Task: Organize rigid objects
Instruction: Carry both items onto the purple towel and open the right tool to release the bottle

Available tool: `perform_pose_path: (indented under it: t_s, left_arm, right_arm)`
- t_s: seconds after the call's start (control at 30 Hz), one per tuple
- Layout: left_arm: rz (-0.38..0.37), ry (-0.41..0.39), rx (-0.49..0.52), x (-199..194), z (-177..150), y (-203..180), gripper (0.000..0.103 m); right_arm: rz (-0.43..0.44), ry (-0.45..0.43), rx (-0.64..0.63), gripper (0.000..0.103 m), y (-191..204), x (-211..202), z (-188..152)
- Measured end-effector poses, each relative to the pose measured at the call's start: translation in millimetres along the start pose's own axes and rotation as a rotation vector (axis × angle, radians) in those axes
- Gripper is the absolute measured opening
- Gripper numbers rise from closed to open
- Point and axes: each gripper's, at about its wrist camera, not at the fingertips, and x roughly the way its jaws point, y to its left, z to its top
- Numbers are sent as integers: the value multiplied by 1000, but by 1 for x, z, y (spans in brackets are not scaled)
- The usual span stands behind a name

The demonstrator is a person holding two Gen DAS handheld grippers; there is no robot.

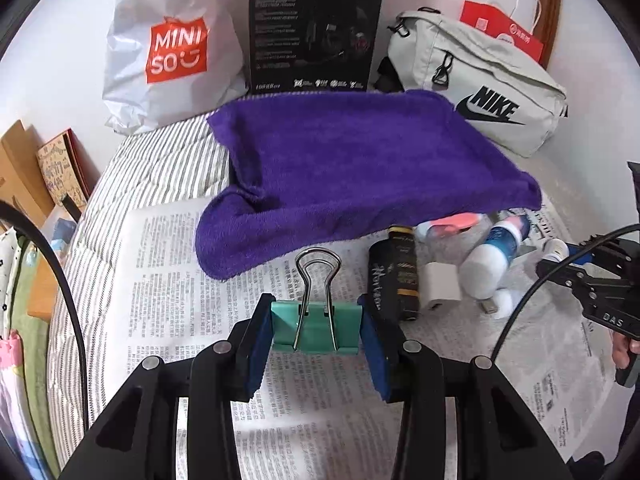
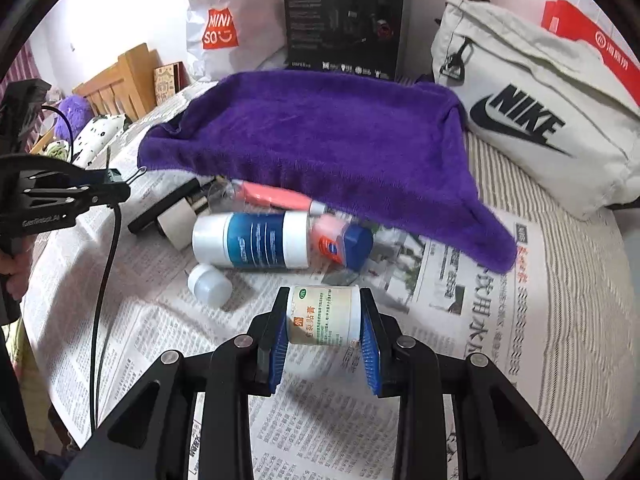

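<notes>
Teal binder clip [image 1: 316, 326] sits clamped between the left gripper [image 1: 316, 332] pads, wire handles toward 12 o'clock, over newspaper [image 1: 168, 280]. Right gripper [image 2: 325, 316] is closed on a small white ointment jar [image 2: 325, 314]; the purple towel [image 2: 320, 136] lies at 12 o'clock.

The binder clip [image 1: 316, 324] sits between the pads of the left gripper [image 1: 316, 340], over the newspaper [image 1: 168, 280]; the towel [image 1: 352, 168] lies beyond it, draped over something raised; right of the clip lie a tube [image 1: 394, 276], a charger plug [image 1: 440, 284] and a bottle [image 1: 492, 256]; the small jar [image 2: 325, 315] sits between the pads of the right gripper [image 2: 325, 332], the bottle lying behind it; a Nike bag [image 2: 536, 108] rests right of the towel; a box [image 2: 344, 16] and a Miniso bag [image 2: 228, 20] stand behind the towel.
</notes>
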Motion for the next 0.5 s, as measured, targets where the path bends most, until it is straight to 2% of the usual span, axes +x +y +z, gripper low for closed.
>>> perform_pose_path:
  t_s: [0.27,0.5]
  left_arm:
    - [-1,-26,21,-15,12,-9,40]
    - [-16,-45,9,-19,30,-6,40]
  right_arm:
    - [4,-43,3,32,0,-20,24]
    - [-11,-60,2,32,-4,-19,45]
